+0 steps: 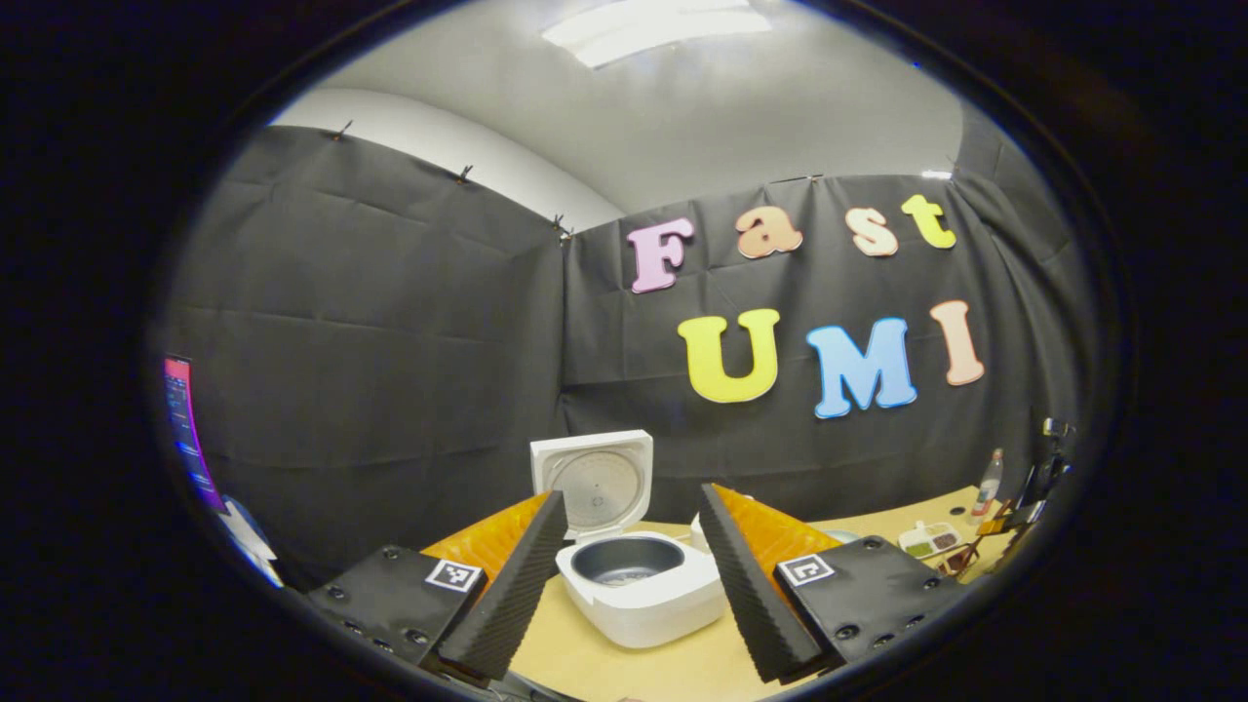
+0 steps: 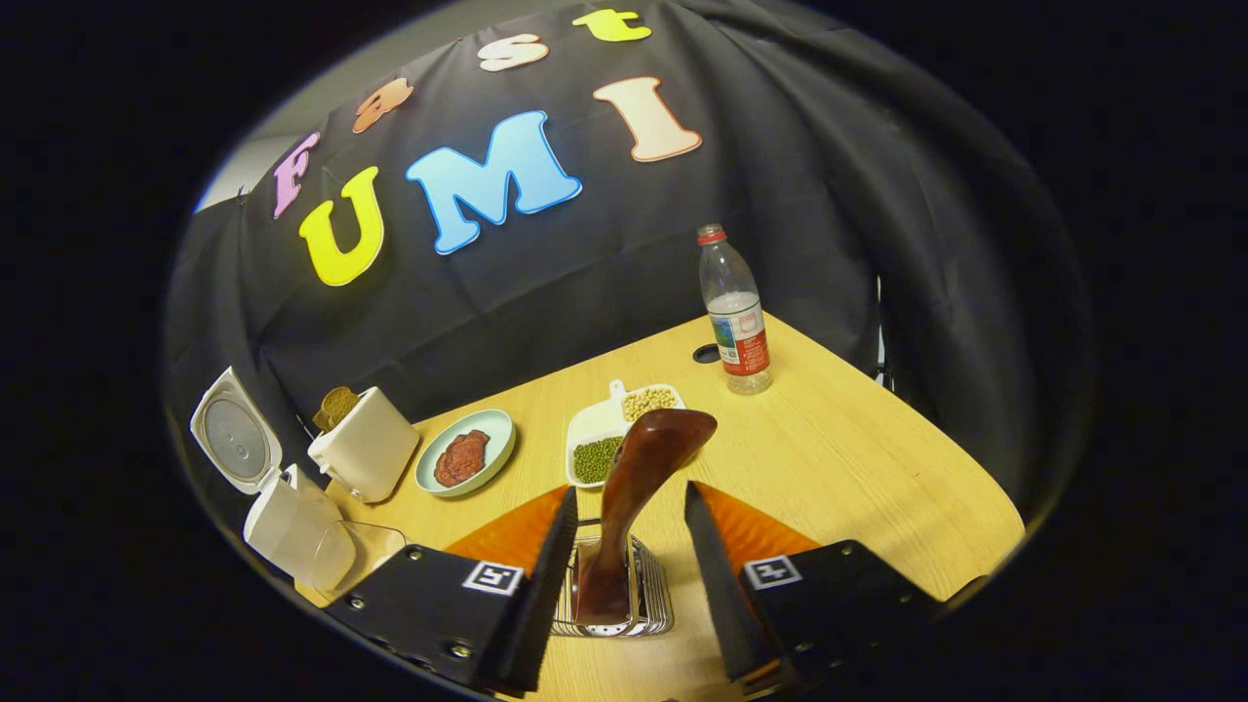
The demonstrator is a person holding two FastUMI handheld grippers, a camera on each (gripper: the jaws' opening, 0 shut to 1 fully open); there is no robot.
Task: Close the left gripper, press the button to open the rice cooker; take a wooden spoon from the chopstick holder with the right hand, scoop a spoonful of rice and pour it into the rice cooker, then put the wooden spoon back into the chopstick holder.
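No legible text (bottle [image 2: 736, 312] label unreadable)

A staged recording booth, not a real kitchen: black cloth [image 1: 390, 322] is clipped up as walls beneath a plain ceiling with a strip light [image 1: 658, 29], and a pale wooden table [image 2: 838, 458] carries a rice cooker [image 1: 639, 580], toaster [image 2: 366, 444] and dishes of food [image 2: 466, 453].

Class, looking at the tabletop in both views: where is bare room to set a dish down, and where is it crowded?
Bare: the table right of the divided dish, below the bottle. Crowded: the stretch from rice cooker through toaster to plate.
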